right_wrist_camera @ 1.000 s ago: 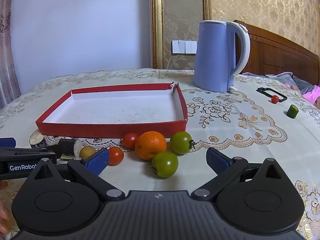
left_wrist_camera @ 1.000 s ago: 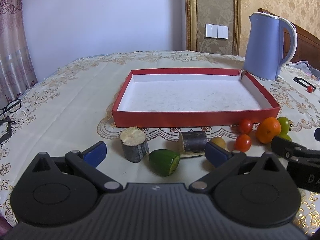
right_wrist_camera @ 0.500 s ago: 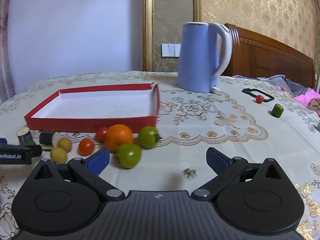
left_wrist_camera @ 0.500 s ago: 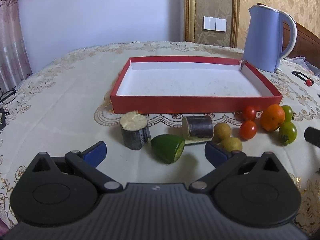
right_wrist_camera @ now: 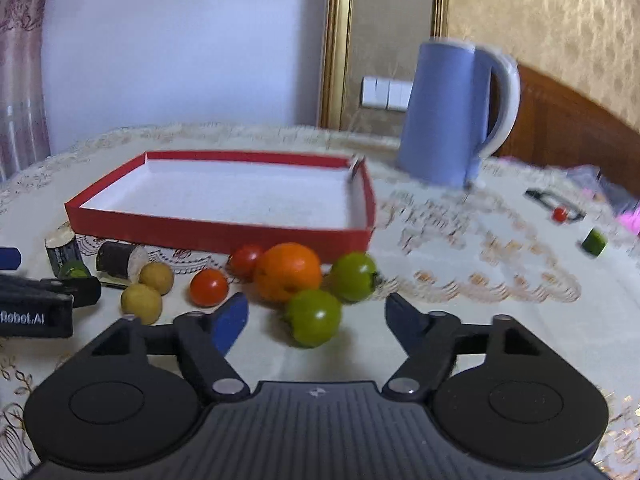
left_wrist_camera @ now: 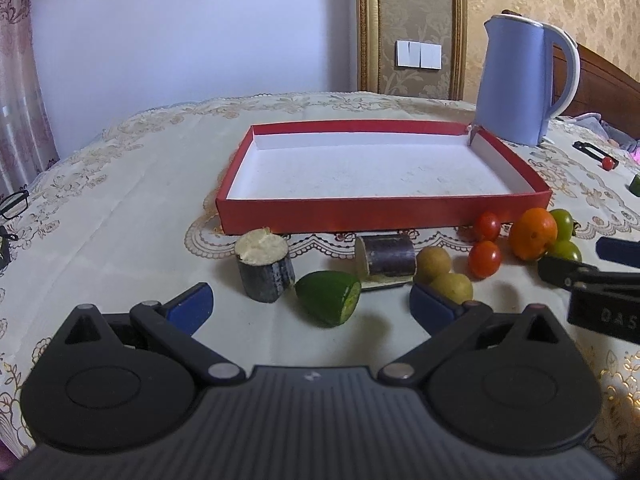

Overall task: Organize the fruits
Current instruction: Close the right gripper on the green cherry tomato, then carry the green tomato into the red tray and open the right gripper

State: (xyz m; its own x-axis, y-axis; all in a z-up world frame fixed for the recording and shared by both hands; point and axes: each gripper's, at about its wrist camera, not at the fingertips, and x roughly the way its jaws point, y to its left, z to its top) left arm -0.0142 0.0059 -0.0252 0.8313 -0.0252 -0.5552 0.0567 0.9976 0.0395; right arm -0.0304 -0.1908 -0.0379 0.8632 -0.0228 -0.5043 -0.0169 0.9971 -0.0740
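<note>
A red tray (left_wrist_camera: pixel 380 216) with a white floor stands on the table; it also shows in the right wrist view (right_wrist_camera: pixel 216 232). In front of it lie two dark cut stalk pieces (left_wrist_camera: pixel 264 268), a green cut piece (left_wrist_camera: pixel 330 298), two yellow fruits (left_wrist_camera: pixel 452 286), two red tomatoes (left_wrist_camera: pixel 484 258), an orange (left_wrist_camera: pixel 534 234) and two green tomatoes (left_wrist_camera: pixel 562 220). My left gripper (left_wrist_camera: pixel 310 306) is open just before the green cut piece. My right gripper (right_wrist_camera: pixel 316 320) is open, with a green tomato (right_wrist_camera: pixel 314 318) between its fingertips; the orange (right_wrist_camera: pixel 287 272) is just behind.
A blue kettle (left_wrist_camera: pixel 520 80) stands behind the tray's right corner. At the far right lie a small green piece (right_wrist_camera: pixel 594 242) and a small red fruit (right_wrist_camera: pixel 559 214) on a black object. Glasses (left_wrist_camera: pixel 14 204) lie at the left table edge.
The right gripper has moved forward and left toward the fruit cluster, bringing a green tomato between its fingers. The left gripper has shifted slightly; both stay open.
</note>
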